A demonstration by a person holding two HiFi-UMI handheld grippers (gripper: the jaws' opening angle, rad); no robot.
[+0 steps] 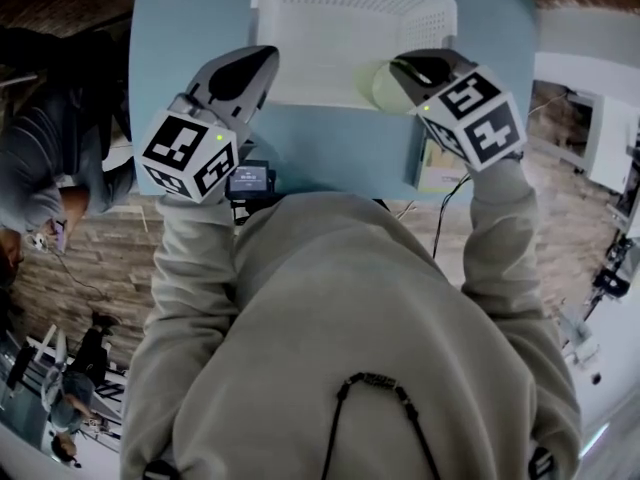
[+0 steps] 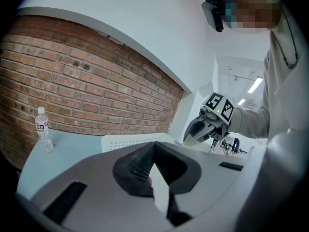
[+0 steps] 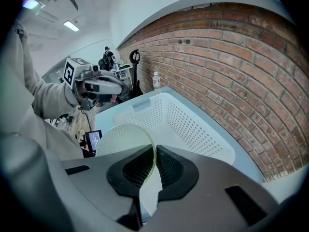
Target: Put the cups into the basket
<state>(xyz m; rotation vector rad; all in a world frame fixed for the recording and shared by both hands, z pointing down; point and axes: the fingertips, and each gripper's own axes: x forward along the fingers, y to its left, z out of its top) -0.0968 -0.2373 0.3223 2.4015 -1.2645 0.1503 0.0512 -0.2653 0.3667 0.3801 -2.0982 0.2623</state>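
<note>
No text can be read. The water bottle (image 2: 42,125), left of the basket (image 2: 130,141), has a white label whose dark print is too small to make out. The small screen (image 1: 250,179), on the near side of the basket, shows only illegible lines. The marker cubes (image 1: 187,155) bear black-and-white square patterns, not letters or digits.

From above, my right gripper (image 1: 405,68) covers most of the cup (image 1: 376,90). My shoulders hide the table's (image 1: 330,153) near edge. The bottle's (image 2: 43,132) label is too small to read.
</note>
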